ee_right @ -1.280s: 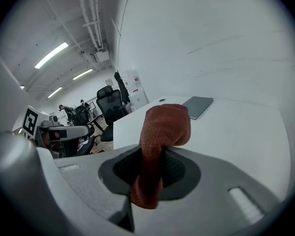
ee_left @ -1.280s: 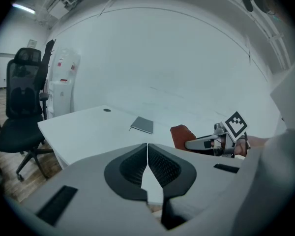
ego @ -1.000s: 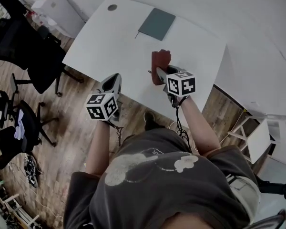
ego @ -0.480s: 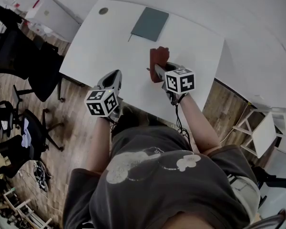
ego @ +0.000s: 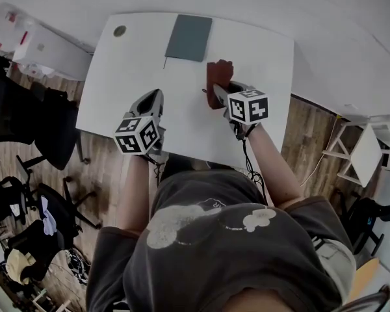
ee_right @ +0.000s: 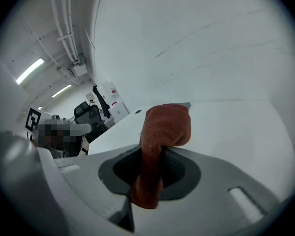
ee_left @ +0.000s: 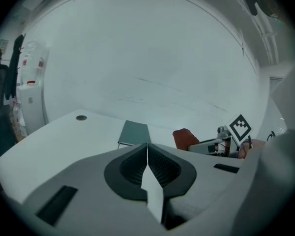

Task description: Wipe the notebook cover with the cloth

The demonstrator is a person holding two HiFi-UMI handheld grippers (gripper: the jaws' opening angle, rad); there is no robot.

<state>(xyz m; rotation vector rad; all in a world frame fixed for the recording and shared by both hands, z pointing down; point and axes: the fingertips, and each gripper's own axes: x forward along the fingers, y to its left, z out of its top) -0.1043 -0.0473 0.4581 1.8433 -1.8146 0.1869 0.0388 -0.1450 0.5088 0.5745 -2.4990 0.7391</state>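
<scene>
Head view: white surface (ego: pixel 136 64) w/ a dark grey notebook (ego: pixel 188 38) lying flat & shut by the far edge, a bit left of centre. A small round grommet (ego: pixel 119 30) sits in the far-left corner. R tool (ego: pixel 216 95) is clamped on a red-brown cloth (ego: pixel 219 78), bunched beyond its tips, just right of & nearer than the notebook. From here I can't tell if cloth & cover touch. L tool (ego: pixel 153 100) hangs over the near-left part of the surface, well apart from the notebook.

L tool view settles 2 things. Its 2 jaws are pressed together w/ nothing between them. A strip of bare surface separates cloth & notebook, so the cloth is beside the cover, not on it.

R tool view: cloth pinched between the 2 jaws, 1 end hanging toward the camera, the other folded over ahead. The cloth hides the notebook except a thin grey sliver behind it. Ceiling strip lights (ee_right: pixel 32 70) show only here.

Room: bare surface lies left of & near the notebook, & the right part is bare out to the right edge. Off the left edge stand black office chairs (ego: pixel 42 109) on a wood floor (ego: pixel 110 174). Off the right edge is a white stool (ego: pixel 354 155).
</scene>
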